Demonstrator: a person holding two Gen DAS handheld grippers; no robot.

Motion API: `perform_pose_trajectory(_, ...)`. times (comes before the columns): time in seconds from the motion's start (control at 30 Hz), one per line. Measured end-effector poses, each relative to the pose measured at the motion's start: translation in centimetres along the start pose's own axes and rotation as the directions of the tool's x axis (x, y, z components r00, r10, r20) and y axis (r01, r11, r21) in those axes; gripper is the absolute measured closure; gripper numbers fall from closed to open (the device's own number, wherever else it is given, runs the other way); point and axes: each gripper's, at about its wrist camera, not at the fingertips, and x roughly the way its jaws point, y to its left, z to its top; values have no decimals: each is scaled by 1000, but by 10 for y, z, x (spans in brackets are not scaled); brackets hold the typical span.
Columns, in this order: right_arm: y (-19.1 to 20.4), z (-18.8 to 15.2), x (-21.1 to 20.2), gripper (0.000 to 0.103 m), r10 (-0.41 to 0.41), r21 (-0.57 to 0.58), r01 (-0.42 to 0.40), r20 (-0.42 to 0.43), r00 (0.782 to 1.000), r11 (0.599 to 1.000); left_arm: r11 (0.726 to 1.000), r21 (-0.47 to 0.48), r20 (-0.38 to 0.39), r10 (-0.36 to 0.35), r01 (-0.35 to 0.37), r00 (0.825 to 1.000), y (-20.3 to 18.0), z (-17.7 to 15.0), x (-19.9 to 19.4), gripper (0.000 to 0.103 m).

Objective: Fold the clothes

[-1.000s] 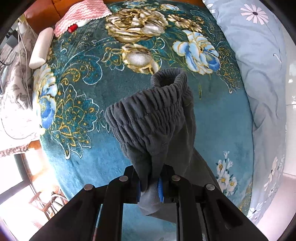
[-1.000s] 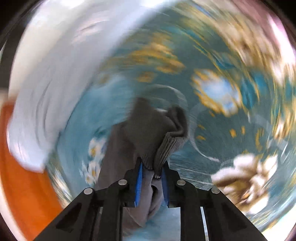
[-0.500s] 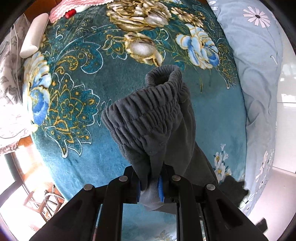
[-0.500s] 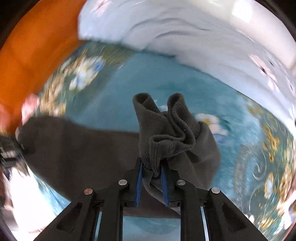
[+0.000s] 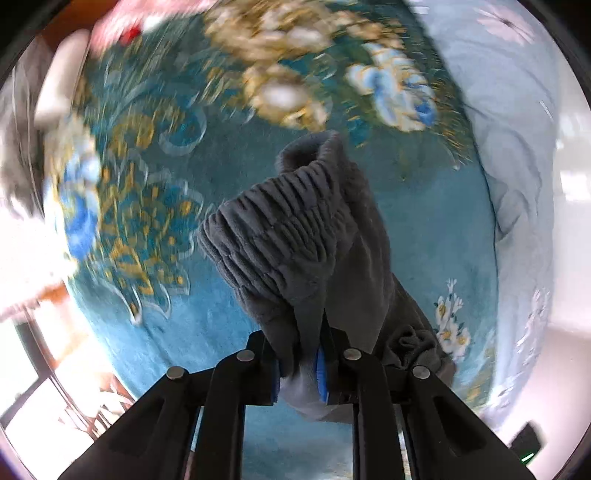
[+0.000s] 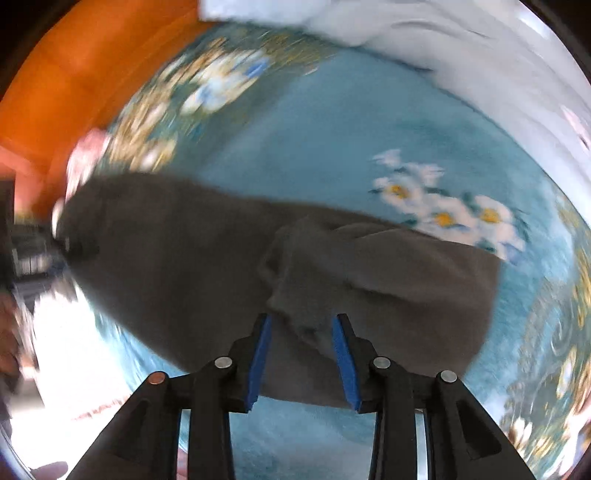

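Observation:
Dark grey trousers with a gathered elastic waistband (image 5: 288, 229) hang from my left gripper (image 5: 299, 365), which is shut on the waistband above a teal floral blanket (image 5: 177, 332). In the right wrist view the trousers (image 6: 184, 258) lie stretched across the blanket (image 6: 332, 147). My right gripper (image 6: 303, 332) is open, its blue pads (image 6: 260, 354) standing on either side of the bunched cuff, which rests between them on the cloth.
A light blue flowered quilt (image 5: 517, 147) lies along the right side of the bed, also in the right wrist view (image 6: 461, 55). An orange wooden headboard (image 6: 74, 74) stands at the left. A pink cloth (image 5: 122, 18) lies at the far corner.
My right gripper has opened and let go of the cuff, which now lies on the spread trousers. My left gripper keeps its hold and has shifted slightly, blurring the view.

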Motion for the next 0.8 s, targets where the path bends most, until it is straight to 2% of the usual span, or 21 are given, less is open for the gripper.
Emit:
perform_pose_trajectory(0.07, -32, -4, -18, 64, -13, 102, 10, 29, 999, 995, 992, 121, 64, 32, -40, 997, -30, -9, -15, 90)
perform_pose_trajectory(0.1, -43, -6, -25, 64, -22, 135, 17, 40, 999, 991, 977, 203, 104, 44, -65, 994, -51, -18, -23, 90)
perform_pose_trajectory(0.13, -56, -9, -32, 64, -32, 169, 24, 49, 998, 985, 955, 282, 144, 53, -93, 988, -72, -26, -31, 90)
perform_pose_trajectory(0.17, -70, -14, -40, 64, -44, 203, 32, 57, 997, 979, 920, 374, 182, 54, -121, 982, -97, -39, -38, 91)
perform_pose_trajectory(0.27, -113, -28, -62, 64, -81, 305, 53, 78, 994, 951, 784, 593, 259, 34, -186, 965, -164, -84, -47, 91)
perform_pose_trajectory(0.3, -128, -35, -68, 64, -92, 344, 59, 81, 993, 937, 730, 652, 277, 22, -205, 961, -186, -101, -49, 91)
perform_pose_trajectory(0.33, -142, -43, -72, 64, -98, 385, 61, 77, 992, 921, 692, 688, 286, 19, -219, 958, -200, -113, -47, 91)
perform_pose_trajectory(0.37, -152, -51, -74, 64, -102, 416, 63, 72, 992, 907, 636, 736, 293, 12, -233, 956, -220, -133, -43, 91)
perform_pose_trajectory(0.43, -172, -66, -78, 64, -113, 464, 71, 64, 992, 883, 547, 800, 288, 6, -244, 958, -245, -164, -34, 91)
perform_pose_trajectory(0.47, -181, -74, -80, 64, -118, 479, 76, 60, 991, 875, 488, 835, 288, 10, -256, 958, -260, -185, -26, 91)
perform_pose_trajectory(0.57, -209, -96, -87, 64, -133, 521, 89, 47, 990, 849, 354, 898, 264, 37, -260, 964, -288, -233, -2, 91)
perform_pose_trajectory(0.6, -217, -102, -89, 64, -136, 534, 91, 45, 990, 841, 319, 908, 267, 55, -271, 962, -295, -245, 7, 91)
perform_pose_trajectory(0.63, -224, -109, -91, 64, -139, 547, 93, 43, 989, 832, 297, 911, 276, 78, -287, 958, -299, -256, 15, 91)
perform_pose_trajectory(0.67, -231, -116, -92, 64, -141, 561, 95, 40, 989, 822, 294, 905, 289, 104, -307, 952, -305, -267, 24, 91)
perform_pose_trajectory(0.73, -244, -129, -92, 64, -144, 588, 96, 35, 989, 803, 250, 908, 307, 152, -337, 939, -315, -284, 41, 91)
perform_pose_trajectory(0.8, -255, -139, -93, 64, -146, 605, 98, 30, 989, 790, 259, 890, 332, 195, -374, 923, -321, -288, 50, 90)
